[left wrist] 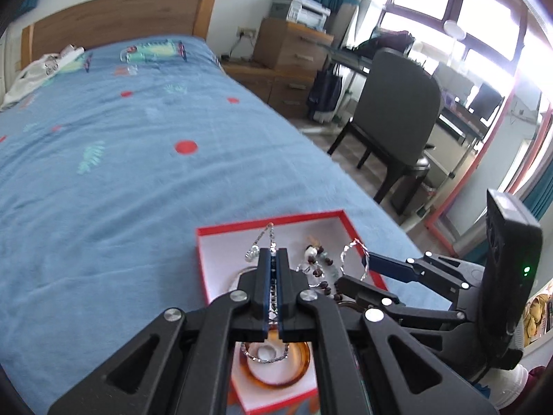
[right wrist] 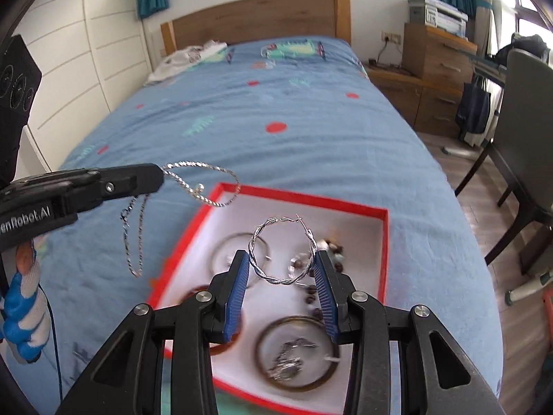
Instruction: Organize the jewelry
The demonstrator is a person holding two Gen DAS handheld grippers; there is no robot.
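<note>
Two grippers, both loaded, above the red box (right wrist: 382,242) on the blue bed (left wrist: 121,180). Left gripper (left wrist: 274,254) is clenched on a silver chain (right wrist: 202,186): the chain runs between the pads, one loop sticks out past the tips at 12 o'clock, the rest hangs below. Right gripper (right wrist: 282,263) grips a twisted silver hoop (right wrist: 281,252) across its width, pads touching it at 3 and 9 o'clock, hoop upright over the box. Brown bangle (right wrist: 297,352) and dark beads (right wrist: 312,290) lie inside the box.
</note>
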